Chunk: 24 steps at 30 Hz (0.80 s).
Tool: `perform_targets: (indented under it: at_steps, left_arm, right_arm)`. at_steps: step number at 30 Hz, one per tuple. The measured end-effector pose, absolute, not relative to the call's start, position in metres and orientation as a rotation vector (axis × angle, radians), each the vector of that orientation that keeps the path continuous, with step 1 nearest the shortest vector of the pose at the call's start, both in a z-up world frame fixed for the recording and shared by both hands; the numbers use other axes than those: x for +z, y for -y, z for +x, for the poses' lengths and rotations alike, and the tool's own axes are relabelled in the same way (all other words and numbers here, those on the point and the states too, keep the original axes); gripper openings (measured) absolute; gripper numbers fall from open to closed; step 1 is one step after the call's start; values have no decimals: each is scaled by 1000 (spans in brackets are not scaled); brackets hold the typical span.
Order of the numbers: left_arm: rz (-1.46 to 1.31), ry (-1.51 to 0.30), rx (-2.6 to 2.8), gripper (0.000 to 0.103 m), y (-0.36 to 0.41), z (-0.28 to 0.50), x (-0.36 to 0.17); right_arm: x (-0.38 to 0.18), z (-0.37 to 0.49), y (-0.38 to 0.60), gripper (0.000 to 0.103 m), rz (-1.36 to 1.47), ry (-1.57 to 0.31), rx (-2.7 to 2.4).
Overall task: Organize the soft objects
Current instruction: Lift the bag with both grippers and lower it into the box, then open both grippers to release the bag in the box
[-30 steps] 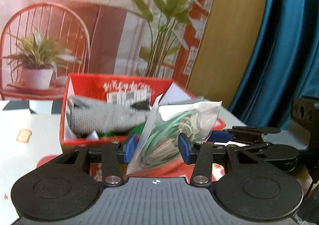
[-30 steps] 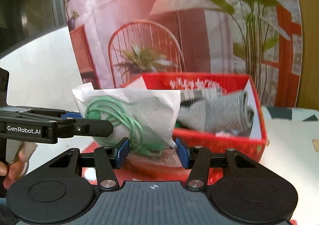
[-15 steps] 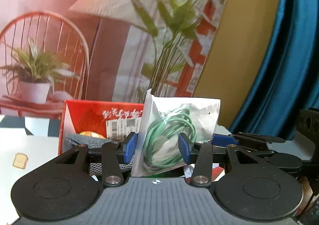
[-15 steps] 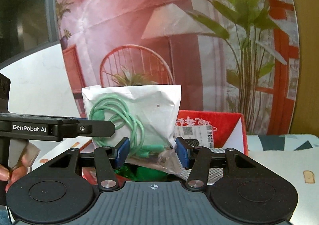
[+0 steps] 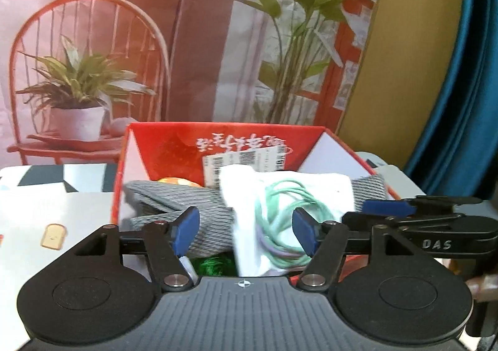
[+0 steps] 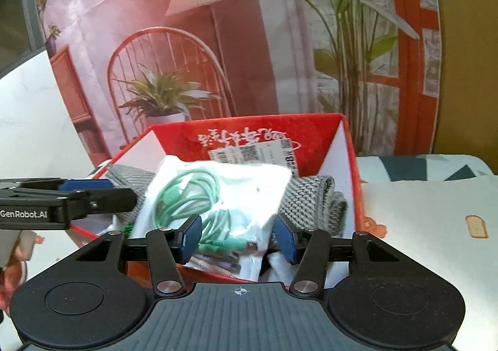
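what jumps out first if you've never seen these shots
The red cardboard box at centre stands out first, backed by a printed backdrop with a chair and plants. Inside it, a white bag of coiled green cable lies on a grey knitted cloth. The left gripper jaws are opening around the bag; the right gripper straddles it too.

Ahead of me hangs a printed backdrop (image 5: 193, 49) showing an orange chair, a potted plant and a floor lamp. A teal curtain (image 5: 460, 77) fills the right edge. A tablecloth (image 6: 429, 226) with a toast print lies lower right.
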<state>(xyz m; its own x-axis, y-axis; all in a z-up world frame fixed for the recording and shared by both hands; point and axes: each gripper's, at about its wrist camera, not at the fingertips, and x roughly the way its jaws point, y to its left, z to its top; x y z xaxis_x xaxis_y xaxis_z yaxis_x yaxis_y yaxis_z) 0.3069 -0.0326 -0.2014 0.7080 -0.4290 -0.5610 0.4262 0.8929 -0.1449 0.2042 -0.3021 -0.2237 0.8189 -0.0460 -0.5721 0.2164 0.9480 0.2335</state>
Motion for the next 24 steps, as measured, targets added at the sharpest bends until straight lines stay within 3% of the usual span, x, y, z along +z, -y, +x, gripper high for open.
perform_targets:
  at_steps: [5,7,12,18,24]
  left_arm:
    - [-14,-609,-443,79,27,306,-198]
    - [-8,-596,-429,88,26,302,-196]
    - [1,-566,-383,100,23,292,-187]
    - [-1,-544,-324,103,14,278,-173]
    - [25,-535,-270,103,10,262,-159]
  right_arm:
    - [-220,202,300,50,272,-580,-158]
    - [-217,202,298,56,254,-578,-156]
    - [-206,198,290,81,233,-554,-167]
    - [-189,188,286,102,213,-518,-191]
    - [-173,179,278,103,198,-503,-223]
